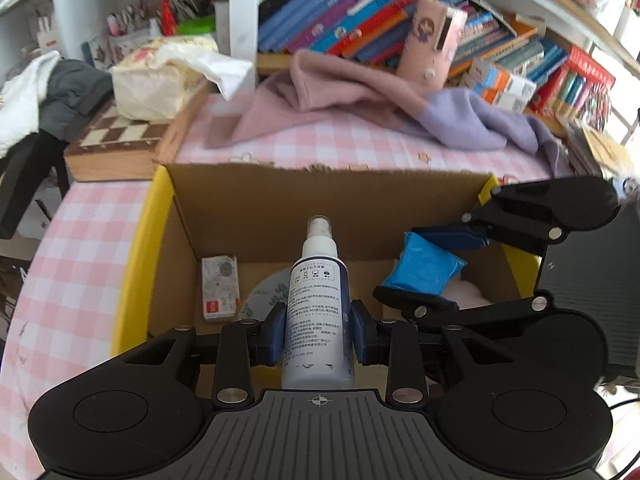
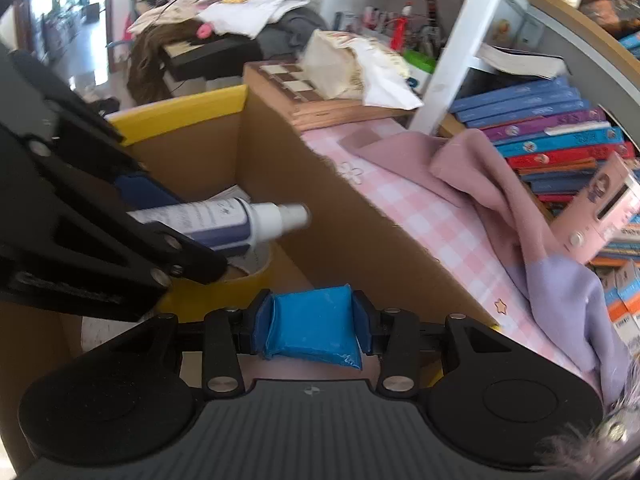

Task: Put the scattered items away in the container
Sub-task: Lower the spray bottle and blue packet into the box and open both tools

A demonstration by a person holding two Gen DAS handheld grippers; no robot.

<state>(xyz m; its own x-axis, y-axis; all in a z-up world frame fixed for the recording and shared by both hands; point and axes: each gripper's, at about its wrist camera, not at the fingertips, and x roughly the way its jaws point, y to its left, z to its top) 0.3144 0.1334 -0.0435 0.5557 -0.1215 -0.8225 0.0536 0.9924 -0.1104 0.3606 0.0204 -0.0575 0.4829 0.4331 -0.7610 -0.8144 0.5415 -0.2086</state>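
Note:
My left gripper [image 1: 319,330] is shut on a white spray bottle [image 1: 318,312] with printed text and holds it over the open cardboard box [image 1: 280,196] with yellow flaps. My right gripper [image 2: 312,326] is shut on a blue soft packet [image 2: 314,330], also over the box. In the left wrist view the right gripper [image 1: 430,270] and its blue packet [image 1: 424,270] hang at the box's right side. In the right wrist view the bottle [image 2: 224,222] points right above a yellow tape roll [image 2: 224,292]. Inside the box lie a small eraser pack [image 1: 220,290], a grey disc [image 1: 266,294] and something pink and fluffy [image 1: 466,292].
A pink and lilac cloth [image 1: 360,108] lies on the pink checked tablecloth [image 1: 80,240] behind the box. A chessboard case [image 1: 120,144] with a tissue pack [image 1: 160,80] stands at the back left. Shelves of books [image 1: 380,20] and a pink device [image 1: 432,44] line the back.

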